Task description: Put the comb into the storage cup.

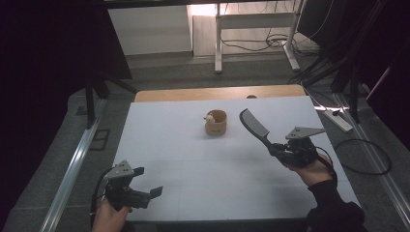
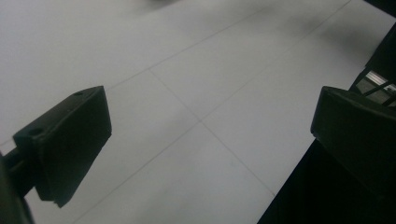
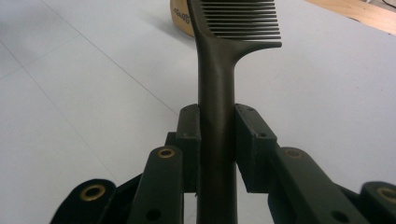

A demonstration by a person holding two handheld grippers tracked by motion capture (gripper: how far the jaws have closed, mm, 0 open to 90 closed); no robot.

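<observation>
Slim toothed black comb (image 3: pixel 217 93), claw-clamped

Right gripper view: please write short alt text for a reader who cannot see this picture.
The right gripper clamps the handle of a black comb between its two black jaws, the comb's teeth pointing to the picture's right. Behind the comb, a tan cup stands on the white table, partly hidden.
</observation>
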